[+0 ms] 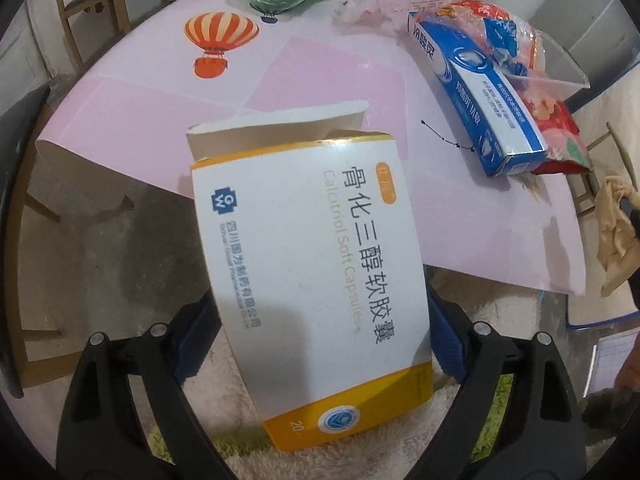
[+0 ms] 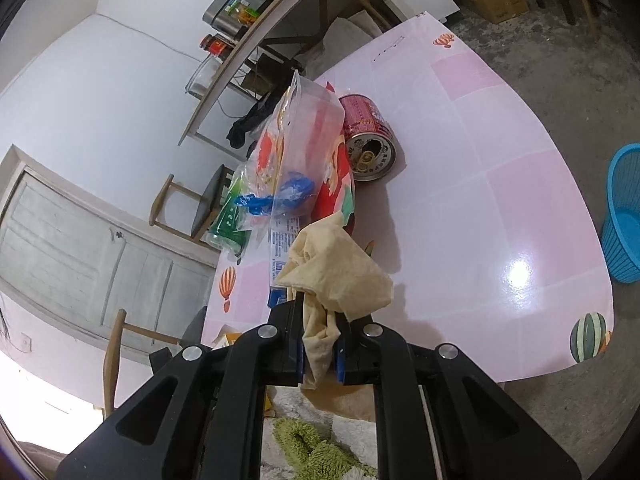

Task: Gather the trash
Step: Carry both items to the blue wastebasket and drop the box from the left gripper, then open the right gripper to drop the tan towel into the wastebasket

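Observation:
A white and yellow medicine box [image 1: 312, 264] with its top flap open hangs past the near edge of the pink table [image 1: 152, 120]. My left gripper [image 1: 320, 328] holds it by its two long sides, jaws wide, blue pads [image 1: 200, 336] against the edges. My right gripper [image 2: 320, 316] is shut on a crumpled tan paper [image 2: 340, 272], held just over the table's near edge; the same paper [image 1: 616, 236] shows at the right of the left wrist view. On the table lie a blue toothpaste box [image 1: 480, 92], a clear bag of red wrappers [image 2: 304, 148], a red can [image 2: 370, 140] on its side and a green bottle [image 2: 228, 220].
A blue plastic basket [image 2: 624, 212] stands on the concrete floor right of the table. A green and white rug [image 2: 312, 448] lies below the grippers. Wooden chairs [image 2: 188, 204] and a cluttered shelf [image 2: 240, 12] stand behind the table.

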{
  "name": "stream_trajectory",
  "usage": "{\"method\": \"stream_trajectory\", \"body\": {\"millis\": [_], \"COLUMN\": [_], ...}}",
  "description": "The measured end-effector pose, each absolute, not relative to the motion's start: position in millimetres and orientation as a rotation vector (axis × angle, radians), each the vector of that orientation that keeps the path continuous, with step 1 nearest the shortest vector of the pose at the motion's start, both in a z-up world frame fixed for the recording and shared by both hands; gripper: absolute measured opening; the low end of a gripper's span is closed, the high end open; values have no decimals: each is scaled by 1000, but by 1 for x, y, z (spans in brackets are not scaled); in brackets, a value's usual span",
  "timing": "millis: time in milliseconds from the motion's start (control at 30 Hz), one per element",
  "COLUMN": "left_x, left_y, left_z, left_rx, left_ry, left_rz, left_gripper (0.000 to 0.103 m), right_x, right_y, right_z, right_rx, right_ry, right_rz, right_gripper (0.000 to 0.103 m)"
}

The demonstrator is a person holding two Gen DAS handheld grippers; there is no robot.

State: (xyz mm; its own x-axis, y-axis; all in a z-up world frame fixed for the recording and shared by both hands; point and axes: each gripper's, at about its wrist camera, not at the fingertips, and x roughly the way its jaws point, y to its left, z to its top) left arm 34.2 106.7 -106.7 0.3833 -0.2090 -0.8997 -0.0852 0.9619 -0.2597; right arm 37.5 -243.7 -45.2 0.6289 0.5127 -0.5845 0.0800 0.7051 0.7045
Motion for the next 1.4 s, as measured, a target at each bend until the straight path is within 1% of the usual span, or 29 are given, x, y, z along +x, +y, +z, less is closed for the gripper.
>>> {"method": "stream_trajectory", "body": {"millis": [100, 167, 267, 400, 467, 533, 667, 700, 833, 900, 967, 1067, 1133, 1167, 1233, 1300, 1367, 1400], "left_x": [28, 25, 17, 21, 34, 51, 88, 97, 116, 131, 143, 162, 182, 192, 211, 223, 239, 240], "left_y": [108, 107, 98, 62, 26, -15, -119, -152, -262, -321, -363, -422, -452, -463, -484, -491, -490, -488], "left_z": [-98, -88, -62, -13, 10, 26, 45, 45, 23, -5, -31, -77, -107, -124, -146, -162, -167, -165], "left_rx": [-272, -256, -195, -135, -110, -104, -88, -61, 64, 99, 114, 191, 205, 195, 141, 80, 57, 44], "left_ry": [1133, 1094, 993, 849, 800, 790, 867, 891, 987, 1102, 1183, 1266, 1309, 1349, 1421, 1460, 1477, 1478], "left_rz": [-93, -99, -136, -295, -418, -547, -834, -896, -1005, -1025, -1033, -1016, -962, -940, -887, -844, -832, -832], "left_gripper": [73, 72, 71, 71, 72, 71, 73, 75, 76, 76, 76, 76, 78, 80, 80, 80, 80, 80], "right_x": [33, 30, 23, 6, -7, -23, -58, -68, -78, -75, -65, -51, -39, -34, -24, -18, -13, -10], "right_y": [-246, -251, -263, -294, -318, -346, -412, -433, -496, -523, -558, -592, -619, -632, -648, -660, -665, -664], "right_z": [-46, -46, -43, -31, -25, -23, -31, -38, -76, -100, -133, -167, -195, -212, -236, -257, -265, -266], "right_rx": [778, 789, 811, 824, 837, 858, 944, 975, 1083, 1138, 1206, 1223, 1252, 1282, 1330, 1362, 1342, 1322], "right_ry": [860, 849, 810, 730, 677, 628, 548, 538, 570, 593, 629, 662, 695, 704, 732, 775, 823, 841], "right_rz": [281, 286, 289, 239, 184, 113, -68, -125, -260, -300, -347, -432, -466, -470, -467, -496, -527, -538], "right_gripper": [11, 11, 11, 11, 11, 11, 11, 11, 11, 11, 11, 14, 16, 18, 30, 37, 44, 49]}}
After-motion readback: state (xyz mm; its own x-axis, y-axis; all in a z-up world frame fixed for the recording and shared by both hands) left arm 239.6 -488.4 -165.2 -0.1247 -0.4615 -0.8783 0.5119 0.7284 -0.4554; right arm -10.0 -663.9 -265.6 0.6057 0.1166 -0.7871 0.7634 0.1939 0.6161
